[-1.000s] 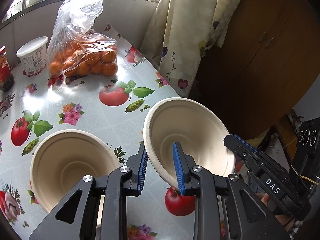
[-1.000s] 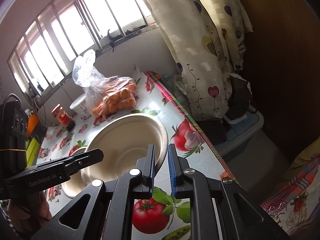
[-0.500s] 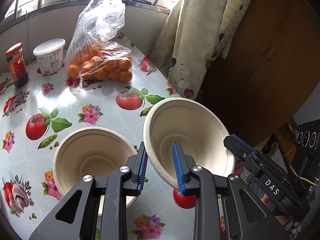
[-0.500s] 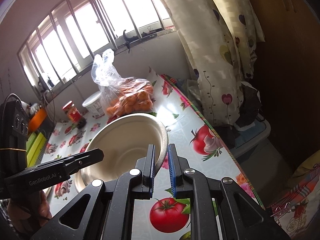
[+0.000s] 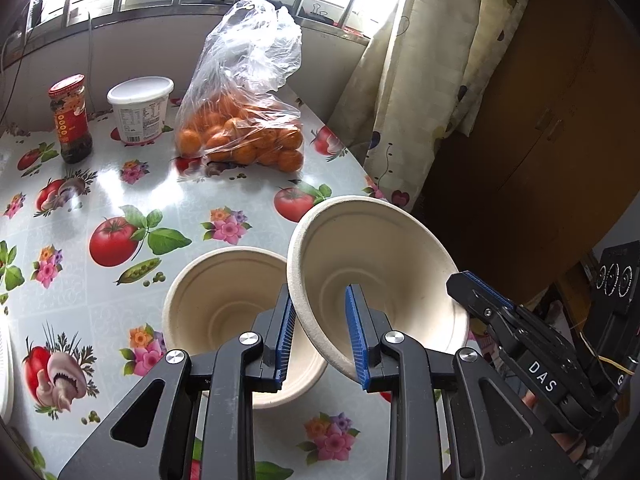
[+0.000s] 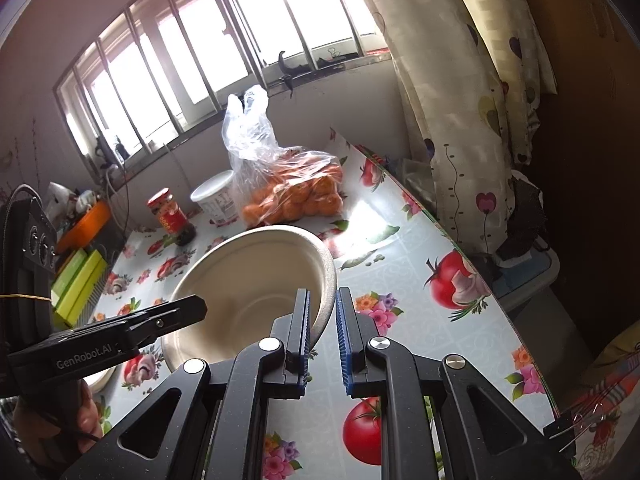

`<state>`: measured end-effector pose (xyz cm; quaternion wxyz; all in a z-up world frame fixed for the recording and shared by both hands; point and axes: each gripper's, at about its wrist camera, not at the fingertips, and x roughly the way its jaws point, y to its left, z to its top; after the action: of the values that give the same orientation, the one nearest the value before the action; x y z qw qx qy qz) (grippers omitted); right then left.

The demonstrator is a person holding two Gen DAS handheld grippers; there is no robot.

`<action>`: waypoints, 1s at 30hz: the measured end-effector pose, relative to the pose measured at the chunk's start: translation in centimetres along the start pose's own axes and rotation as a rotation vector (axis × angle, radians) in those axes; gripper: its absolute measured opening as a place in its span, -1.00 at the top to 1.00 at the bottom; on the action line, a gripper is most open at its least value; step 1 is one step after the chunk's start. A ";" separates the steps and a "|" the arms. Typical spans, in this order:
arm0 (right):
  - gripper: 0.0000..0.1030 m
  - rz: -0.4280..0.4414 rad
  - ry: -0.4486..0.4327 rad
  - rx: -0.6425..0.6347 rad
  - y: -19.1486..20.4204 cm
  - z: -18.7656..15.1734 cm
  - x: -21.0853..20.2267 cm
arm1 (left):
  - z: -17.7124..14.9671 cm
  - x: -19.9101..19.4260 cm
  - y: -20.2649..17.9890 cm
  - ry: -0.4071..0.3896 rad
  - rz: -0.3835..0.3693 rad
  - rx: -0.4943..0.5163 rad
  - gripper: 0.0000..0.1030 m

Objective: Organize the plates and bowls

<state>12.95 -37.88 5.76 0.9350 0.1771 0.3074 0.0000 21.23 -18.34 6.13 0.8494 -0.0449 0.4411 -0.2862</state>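
Note:
A beige paper bowl (image 5: 384,280) hangs tilted above the table, held by both grippers. My left gripper (image 5: 320,336) is shut on its near-left rim, one finger inside and one outside. My right gripper (image 6: 322,332) is shut on the opposite rim of the same bowl (image 6: 256,280); its black fingers (image 5: 480,300) show at the right of the left wrist view. A second beige bowl (image 5: 228,300) stands upright on the table just left of and below the held bowl, partly overlapped by it.
A bag of oranges (image 5: 244,120), a white tub (image 5: 140,108) and a red-lidded jar (image 5: 72,120) stand at the table's far side. The table edge, a curtain (image 5: 420,80) and a wooden cabinet (image 5: 540,120) lie to the right. A white plate rim (image 5: 5,372) shows far left.
Both grippers have carried the held bowl toward the table's near side; the bag, tub and jar look farther away, and the second bowl now sits close beside the held bowl.

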 end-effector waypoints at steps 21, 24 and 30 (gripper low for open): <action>0.74 0.058 0.048 -0.072 4.9 0.0 3.4 | -0.3 -1.9 5.4 -0.025 0.060 -0.081 0.49; 0.74 0.064 0.056 -0.076 5.3 -0.1 3.8 | -0.4 -1.9 5.9 -0.025 0.067 -0.090 0.49; 0.74 0.070 0.068 -0.084 5.8 -0.4 4.6 | -0.7 -1.6 6.8 -0.017 0.082 -0.106 0.49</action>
<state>17.13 -31.80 4.75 0.9301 0.1480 0.3321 0.0514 22.96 -11.76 4.59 0.8606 -0.0742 0.4497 -0.2272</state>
